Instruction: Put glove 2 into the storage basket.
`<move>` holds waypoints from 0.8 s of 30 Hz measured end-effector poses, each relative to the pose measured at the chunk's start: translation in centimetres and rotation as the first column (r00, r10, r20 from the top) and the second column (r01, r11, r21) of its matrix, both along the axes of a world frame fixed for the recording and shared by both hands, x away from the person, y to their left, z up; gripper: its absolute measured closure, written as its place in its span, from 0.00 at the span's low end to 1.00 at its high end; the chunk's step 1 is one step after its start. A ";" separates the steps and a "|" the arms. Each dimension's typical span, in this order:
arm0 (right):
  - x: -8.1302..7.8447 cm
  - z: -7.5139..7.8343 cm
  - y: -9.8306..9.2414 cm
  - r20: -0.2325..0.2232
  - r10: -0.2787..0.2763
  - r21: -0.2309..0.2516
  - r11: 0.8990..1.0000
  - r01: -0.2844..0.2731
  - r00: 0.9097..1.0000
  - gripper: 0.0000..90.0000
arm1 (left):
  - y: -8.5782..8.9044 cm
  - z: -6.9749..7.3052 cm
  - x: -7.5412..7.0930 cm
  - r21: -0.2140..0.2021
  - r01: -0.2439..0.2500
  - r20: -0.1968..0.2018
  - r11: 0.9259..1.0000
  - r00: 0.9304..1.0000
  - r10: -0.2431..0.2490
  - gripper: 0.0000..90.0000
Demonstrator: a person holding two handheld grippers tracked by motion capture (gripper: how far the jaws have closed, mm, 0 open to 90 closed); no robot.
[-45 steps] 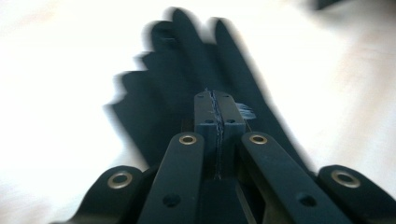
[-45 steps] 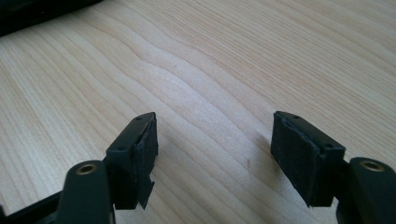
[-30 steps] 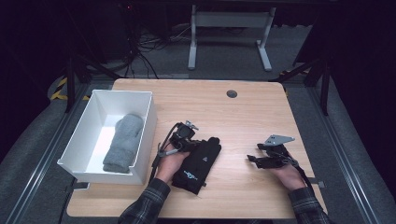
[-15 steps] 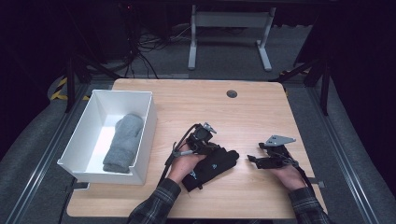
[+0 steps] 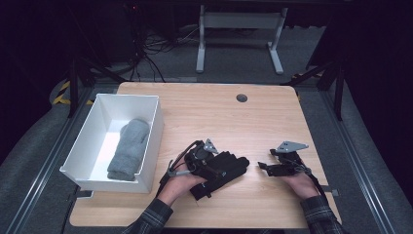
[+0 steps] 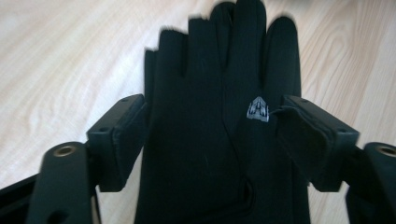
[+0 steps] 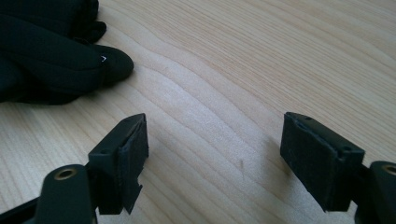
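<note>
A black glove (image 5: 236,164) lies flat on the wooden table (image 5: 219,112), its fingers pointing right toward my right gripper. My left gripper (image 5: 217,169) is over the glove's cuff end. In the left gripper view the glove (image 6: 205,88) lies between the jaws of the left gripper (image 6: 212,135), which have just been opening and stand at the glove's two edges. My right gripper (image 5: 260,166) rests low on the table just right of the glove's fingertips. It is open in the right gripper view (image 7: 215,149), with bare wood between its jaws and the glove (image 7: 46,56) at the upper left.
A white bin (image 5: 158,122) stands at the table's left side with a grey mitten (image 5: 129,148) inside. A round cable hole (image 5: 241,98) sits near the far edge. Bare wood stretches behind both grippers.
My left hand has moved right with the black glove, which has swung so its fingers point at the right gripper. The left jaws have opened. The right gripper has stayed put.
</note>
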State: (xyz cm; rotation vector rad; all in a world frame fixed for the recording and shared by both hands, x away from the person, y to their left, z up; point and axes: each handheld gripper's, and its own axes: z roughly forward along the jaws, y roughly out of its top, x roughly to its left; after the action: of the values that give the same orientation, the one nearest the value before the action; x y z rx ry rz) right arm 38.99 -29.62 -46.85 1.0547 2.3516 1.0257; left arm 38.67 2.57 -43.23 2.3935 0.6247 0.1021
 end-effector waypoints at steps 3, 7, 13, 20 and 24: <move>0.0 0.0 0.0 0.000 0.000 0.000 1.000 0.000 1.000 0.27 | -0.4 -0.9 -0.1 0.046 0.010 0.001 0.999 1.000 -0.010 0.23; 0.0 0.0 0.0 0.000 0.000 0.000 1.000 0.000 1.000 0.27 | -0.6 -1.6 -0.2 0.069 0.013 0.010 0.998 1.000 -0.014 0.24; 0.0 0.0 0.0 0.000 0.000 0.000 1.000 0.000 1.000 0.27 | -0.6 -1.8 -0.3 0.092 0.014 0.036 0.996 0.999 -0.018 0.25; 0.0 0.0 0.0 0.000 0.001 0.000 1.000 -0.001 1.000 0.27 | -0.3 -2.2 0.1 0.071 -0.005 0.004 0.997 1.000 0.005 0.21; 0.0 0.0 0.0 0.000 0.001 0.000 1.000 -0.001 1.000 0.27 | -0.2 -2.1 0.0 0.067 0.003 0.002 0.998 1.000 -0.003 0.31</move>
State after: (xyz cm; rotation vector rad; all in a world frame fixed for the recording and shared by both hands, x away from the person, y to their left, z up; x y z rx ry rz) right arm 38.98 -29.62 -46.85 1.0540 2.3520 1.0263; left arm 38.69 2.36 -45.34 2.4585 0.6255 0.1253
